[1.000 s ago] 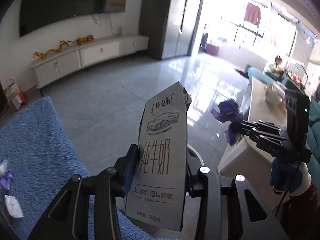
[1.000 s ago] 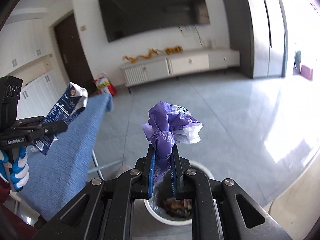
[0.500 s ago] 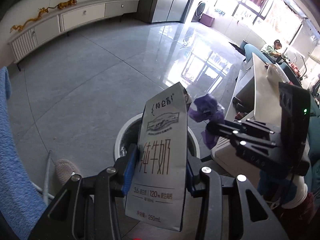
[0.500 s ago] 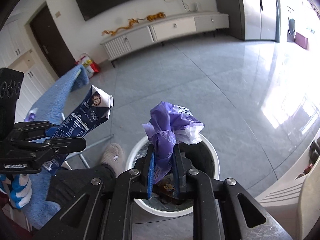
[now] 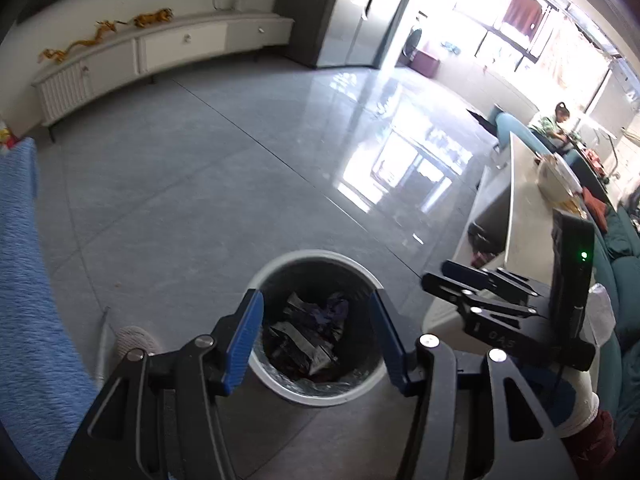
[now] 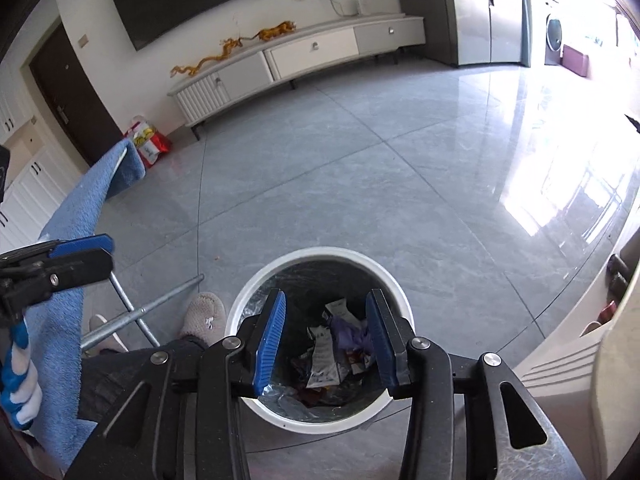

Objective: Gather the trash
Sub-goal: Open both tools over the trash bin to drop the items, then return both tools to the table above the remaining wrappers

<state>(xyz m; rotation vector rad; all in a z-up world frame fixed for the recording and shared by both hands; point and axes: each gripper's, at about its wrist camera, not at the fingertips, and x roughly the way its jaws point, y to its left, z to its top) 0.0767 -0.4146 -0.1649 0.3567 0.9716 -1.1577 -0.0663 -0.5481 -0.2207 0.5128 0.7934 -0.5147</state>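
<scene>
Left wrist view: left gripper (image 5: pixel 318 334) over white bin (image 5: pixel 280 272) on grey floor, jaws just been opening, nothing between them now. Crumpled trash (image 5: pixel 308 332) sits inside bin (milk carton probably in there, can't pick it out). Right gripper (image 5: pixel 456 274) beside bin's right rim.

Right wrist view: right gripper (image 6: pixel 326 334) also above bin (image 6: pixel 320 254), jaws just been opening, empty. Purple wrapper (image 6: pixel 352 330) lies in bin. This drop looks done; blue-covered table (image 6: pixel 64 216) edge at left, can't tell if trash remains there.

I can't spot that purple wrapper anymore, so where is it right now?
In the right wrist view the purple wrapper lies inside the white bin on the floor, on the right of the trash pile beside a white carton.
</scene>
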